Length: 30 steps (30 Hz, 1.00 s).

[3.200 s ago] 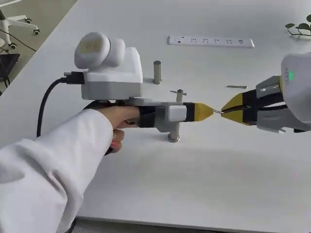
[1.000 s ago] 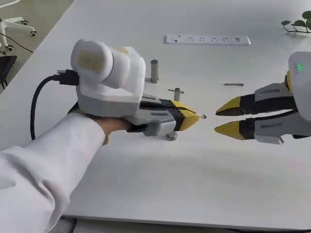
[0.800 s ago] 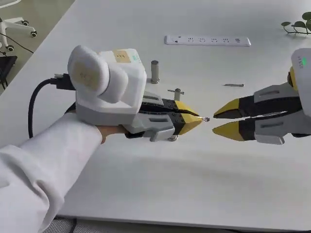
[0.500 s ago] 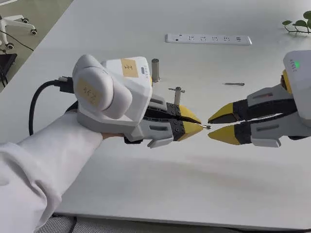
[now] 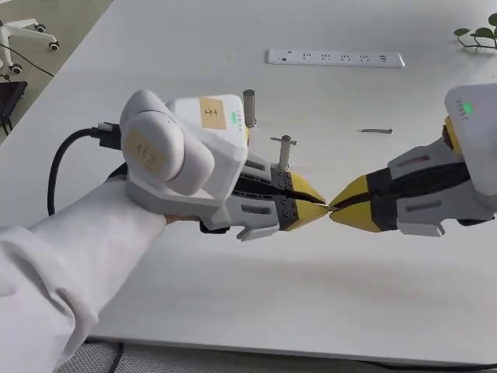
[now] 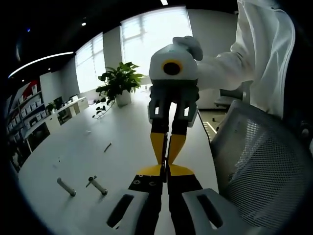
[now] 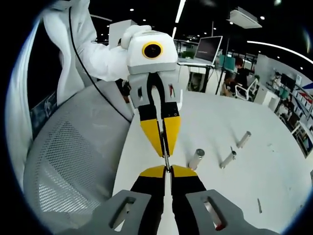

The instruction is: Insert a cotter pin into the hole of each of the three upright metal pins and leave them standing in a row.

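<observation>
While the bare metal pin [image 5: 248, 109] and the fitted metal pin [image 5: 285, 153] stand upright behind it, the left gripper [image 5: 320, 203], jaws pressed together, pinches one end of the cotter pin [image 5: 329, 207]. The pin's long axis runs level, left to right, above the table [image 5: 256, 287]. The right gripper [image 5: 336, 210] is clamped on the other end. A spare cotter pin [image 5: 377, 130] lies flat beyond.

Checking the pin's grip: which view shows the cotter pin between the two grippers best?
The right gripper view: the cotter pin shows as a thin line bridging the left gripper and the right gripper. In the head view and the left gripper view the meeting fingers mostly hide it.
</observation>
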Available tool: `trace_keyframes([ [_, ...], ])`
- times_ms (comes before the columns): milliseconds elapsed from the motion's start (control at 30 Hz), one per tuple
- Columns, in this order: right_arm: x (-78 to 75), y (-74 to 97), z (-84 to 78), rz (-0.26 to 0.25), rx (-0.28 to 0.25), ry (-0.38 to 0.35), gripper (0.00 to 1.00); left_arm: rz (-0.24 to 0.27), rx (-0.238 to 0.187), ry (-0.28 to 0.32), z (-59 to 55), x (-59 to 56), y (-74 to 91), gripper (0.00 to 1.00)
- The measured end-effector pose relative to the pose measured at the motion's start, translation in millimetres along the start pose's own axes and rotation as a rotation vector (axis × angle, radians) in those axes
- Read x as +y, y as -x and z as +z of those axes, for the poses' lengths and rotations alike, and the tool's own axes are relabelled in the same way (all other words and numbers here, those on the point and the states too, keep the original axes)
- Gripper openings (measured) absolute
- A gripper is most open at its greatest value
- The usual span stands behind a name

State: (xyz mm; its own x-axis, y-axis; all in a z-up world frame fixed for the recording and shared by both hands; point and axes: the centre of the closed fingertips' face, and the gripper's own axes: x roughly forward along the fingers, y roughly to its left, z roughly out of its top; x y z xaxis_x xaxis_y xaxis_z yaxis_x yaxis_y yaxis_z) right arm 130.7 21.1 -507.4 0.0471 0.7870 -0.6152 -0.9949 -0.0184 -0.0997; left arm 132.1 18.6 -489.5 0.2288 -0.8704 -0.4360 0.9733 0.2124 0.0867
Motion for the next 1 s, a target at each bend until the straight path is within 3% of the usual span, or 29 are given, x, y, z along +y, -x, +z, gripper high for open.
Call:
trace_keyframes([
  [200,5.7,1.0,-3.4,0.025,0.045,0.052,0.0,-0.035,0.013,0.034,-5.8,-4.8,-1.6,0.01],
  [267,9.4,0.6,-2.9,0.032,0.059,0.066,0.0,-0.054,0.033,0.063,-10.8,-6.9,-2.4,0.01],
  [300,11.6,0.3,-2.2,0.037,0.064,0.072,0.0,-0.078,0.056,0.111,-15.7,-11.2,-2.1,0.0],
  [500,15.1,-0.8,-2.0,0.036,0.081,0.043,0.0,-0.079,0.043,0.123,-17.3,-9.4,-2.2,0.01],
  [667,11.5,-1.0,-0.7,0.016,0.072,0.02,0.0,-0.058,0.026,0.129,-16.3,-2.9,-1.9,0.02],
  [833,-2.4,-1.6,-2.9,-0.04,0.07,0.006,0.0,-0.026,0.032,0.114,-21.7,8.2,-0.6,0.13],
  [933,-16.9,-1.4,-9.7,-0.072,0.077,-0.015,0.0,0.025,0.039,0.162,-29.2,19.9,1.7,0.21],
  [1000,-23.0,-1.2,-14.0,-0.094,0.084,-0.034,0.0,0.09,0.022,0.174,-31.8,32.3,4.8,0.25],
])
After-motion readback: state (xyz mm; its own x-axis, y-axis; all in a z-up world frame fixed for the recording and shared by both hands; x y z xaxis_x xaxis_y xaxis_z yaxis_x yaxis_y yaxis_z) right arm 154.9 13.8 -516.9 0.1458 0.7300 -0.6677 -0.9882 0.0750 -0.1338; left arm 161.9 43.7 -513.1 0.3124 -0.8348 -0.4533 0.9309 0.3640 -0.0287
